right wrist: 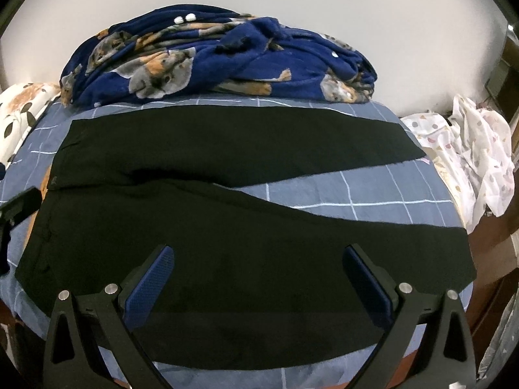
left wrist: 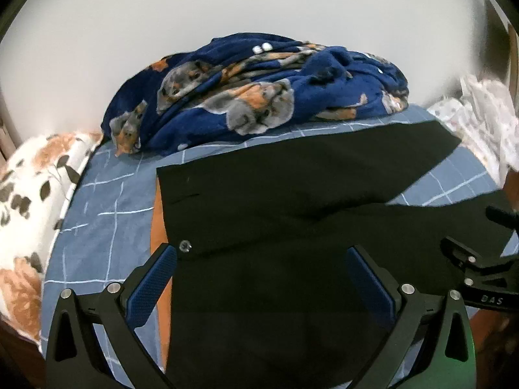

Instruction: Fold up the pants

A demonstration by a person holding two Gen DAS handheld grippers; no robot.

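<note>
A pair of black woven trousers (right wrist: 227,227) lies spread flat on a blue bedsheet with thin white grid lines (right wrist: 373,191), just in front of a heaped navy fleece blanket printed with grey and orange animal faces (right wrist: 211,61) that sits against the pale wall. Only the right wrist view takes in the trousers nearly whole: the two legs run side by side from the waist end at the left and part into a narrow V toward the right, with a wedge of sheet between them, so the long axis lies across the picture, waist left, hems right. That view also shows a crumpled white cloth with small pastel spots (right wrist: 470,162) beyond the hems. The left wrist view sits closer over the waist end of the trousers (left wrist: 275,210), and there alone can be seen a small silver button (left wrist: 185,245) at the waistband, a slit pocket above it, and a strip of orange fabric (left wrist: 160,236) just left of the waistband. A white pillow with brown flower print (left wrist: 29,194) lies left of the trousers. The left gripper (left wrist: 261,278) is spread wide above the waist area, holding nothing. The right gripper (right wrist: 258,278) is likewise spread wide over the nearer leg, empty; its black frame (left wrist: 480,275) shows in the left wrist view at the right edge.
</note>
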